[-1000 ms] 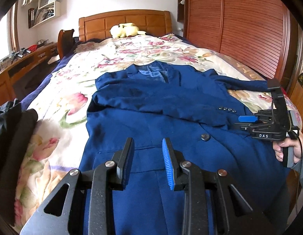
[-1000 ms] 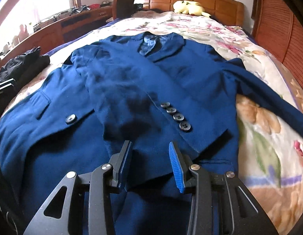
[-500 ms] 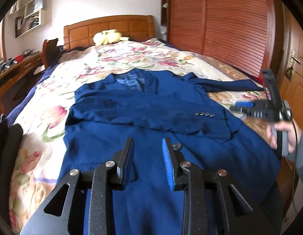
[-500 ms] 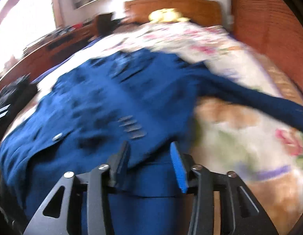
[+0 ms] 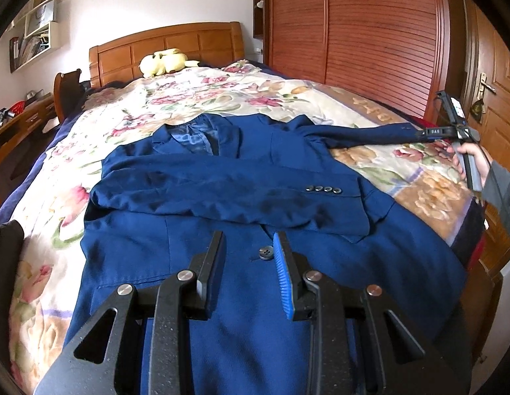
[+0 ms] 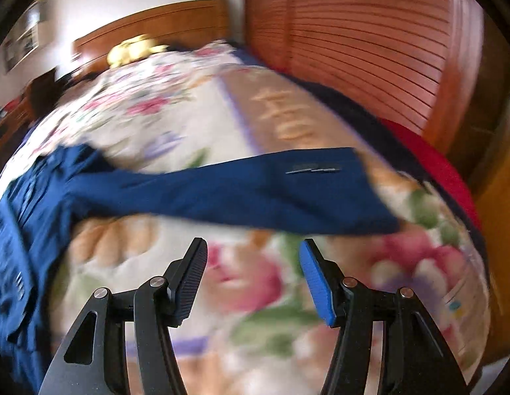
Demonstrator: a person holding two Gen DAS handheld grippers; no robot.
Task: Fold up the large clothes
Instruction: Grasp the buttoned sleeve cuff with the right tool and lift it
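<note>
The right gripper (image 6: 253,275) is being held with jaws spread and empty, having been swung within the last second from the folded sleeve to the outstretched sleeve (image 6: 241,194), whose cuff is likely being lined up for folding. The left gripper (image 5: 248,266) is also being held parted and empty above the blue blazer (image 5: 222,237) (matte woven cloth, hard round buttons), which is lying flat on the floral quilted bedspread (image 5: 129,112).
</note>
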